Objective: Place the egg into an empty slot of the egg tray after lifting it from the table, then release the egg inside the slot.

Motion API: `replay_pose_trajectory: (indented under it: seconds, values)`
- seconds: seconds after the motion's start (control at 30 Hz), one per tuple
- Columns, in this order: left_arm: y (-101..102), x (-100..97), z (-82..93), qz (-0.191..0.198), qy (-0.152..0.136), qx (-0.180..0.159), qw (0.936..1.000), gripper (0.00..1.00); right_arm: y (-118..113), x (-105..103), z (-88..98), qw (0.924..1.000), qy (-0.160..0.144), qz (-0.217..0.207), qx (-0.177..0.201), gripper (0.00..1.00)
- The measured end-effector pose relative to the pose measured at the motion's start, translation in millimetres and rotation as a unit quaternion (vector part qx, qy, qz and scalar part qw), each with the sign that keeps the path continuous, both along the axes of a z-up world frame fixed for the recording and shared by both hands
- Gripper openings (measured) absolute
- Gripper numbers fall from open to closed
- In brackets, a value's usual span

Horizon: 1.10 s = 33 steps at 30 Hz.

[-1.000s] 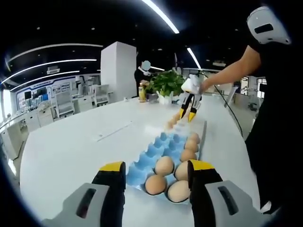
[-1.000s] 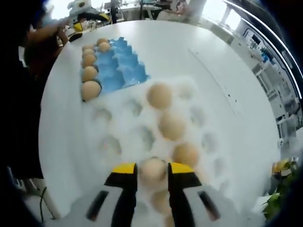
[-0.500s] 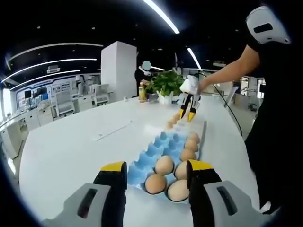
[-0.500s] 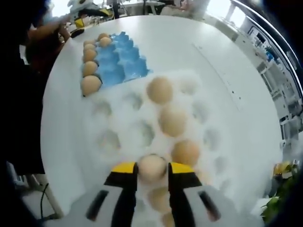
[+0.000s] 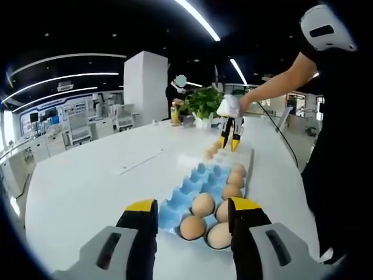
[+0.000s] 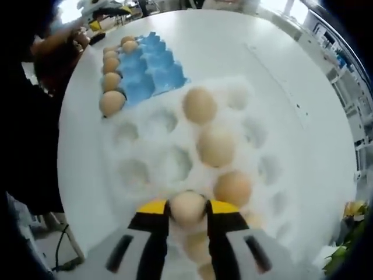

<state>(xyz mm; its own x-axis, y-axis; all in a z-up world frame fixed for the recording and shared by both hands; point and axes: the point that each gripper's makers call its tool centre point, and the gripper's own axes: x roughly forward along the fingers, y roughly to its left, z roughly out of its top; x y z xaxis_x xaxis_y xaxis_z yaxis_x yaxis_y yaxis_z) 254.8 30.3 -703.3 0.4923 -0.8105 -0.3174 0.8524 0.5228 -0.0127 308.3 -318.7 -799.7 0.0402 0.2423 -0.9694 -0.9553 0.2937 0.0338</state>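
A broad white round table (image 6: 303, 70) is spreading out ahead of both tools, and on it two egg trays are sitting end to end: a white tray (image 6: 145, 146) lying directly beyond and under the right gripper (image 6: 187, 208), and a blue tray (image 5: 195, 184) just past the tips of the left gripper (image 5: 192, 213), which is idling with its jaws spread wide and nothing between them. In the right gripper view, the blue tray is lying farther out, up and to the left of the jaws, with a row of eggs along its left edge. The right gripper is pinching the egg (image 6: 187, 207) between its yellow-tipped jaws, which are pressing on its two sides, and is holding it above the near end of the white tray; three eggs are sitting in a line just ahead and to the right of the tips, while several hollow slots (image 6: 175, 162) are lying open ahead and to the left. In the left gripper view, the right gripper is hanging well ahead, over the far tray. The egg is likely light, rigid, smooth and brittle, so a gentle hold across its widest middle should be suiting it best, with a slow lowering before the jaws part.
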Motion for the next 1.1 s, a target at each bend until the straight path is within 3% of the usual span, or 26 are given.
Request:
replay_pose_trajectory:
  seconds: [0.07, 0.2, 0.53, 1.1]
  values:
    - [0.1, 0.5, 0.7, 0.003, -0.001, -0.002, 1.0000, 0.49, -0.7, 0.5, 0.4, 0.9996, -0.006, -0.026, -0.010, 0.25]
    - [-1.2, 0.0, 0.0, 0.000, -0.001, -0.001, 1.0000, 0.48, -5.4, 2.7, 5.2, 0.9996, -0.022, -0.016, -0.009, 0.24]
    - [0.1, 2.0, 1.1, 0.002, -0.004, -0.003, 1.0000, 0.48, -2.5, 5.5, 38.2, 0.9985, -0.052, 0.011, -0.014, 0.24]
    - [2.3, -2.4, -0.1, 0.007, -0.004, -0.004, 1.0000, 0.48, 11.2, 0.6, 39.0, 0.9973, -0.053, 0.044, -0.026, 0.24]
